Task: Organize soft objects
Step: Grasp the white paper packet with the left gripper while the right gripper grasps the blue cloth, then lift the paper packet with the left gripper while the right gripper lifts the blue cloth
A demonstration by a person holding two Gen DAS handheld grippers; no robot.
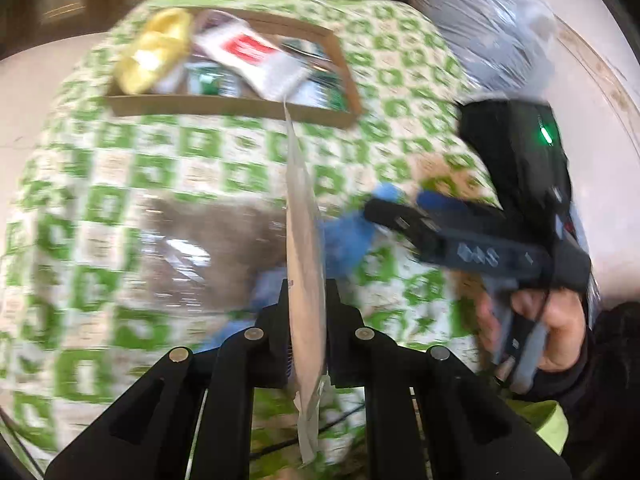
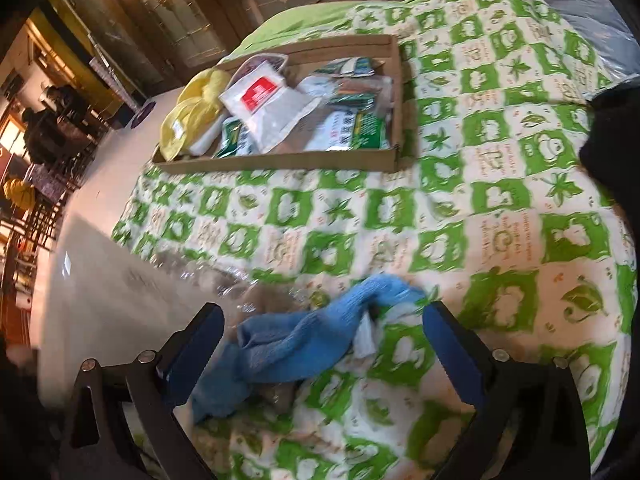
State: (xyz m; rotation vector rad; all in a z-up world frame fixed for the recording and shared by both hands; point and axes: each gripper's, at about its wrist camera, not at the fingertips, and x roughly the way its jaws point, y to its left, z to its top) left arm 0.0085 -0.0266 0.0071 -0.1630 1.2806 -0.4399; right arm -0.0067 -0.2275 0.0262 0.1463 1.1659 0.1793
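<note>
A thin pale packet (image 1: 306,300) hung edge-on, pinched tight in the left gripper (image 1: 308,292), lifted clear of the green-checked quilt (image 2: 500,184), probably bound for the cardboard tray (image 2: 280,160) beyond, where other packets lay piled. The right gripper (image 2: 324,332) hovered wide open, empty, straddling the blue cloth (image 2: 304,344) on the quilt, seemingly lined up for that pick.

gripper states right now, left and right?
Left gripper: shut on a flat pale packet, held edge-on.
Right gripper: open, holding nothing, jaws either side of the blue cloth on the green-and-white bedspread.
</note>
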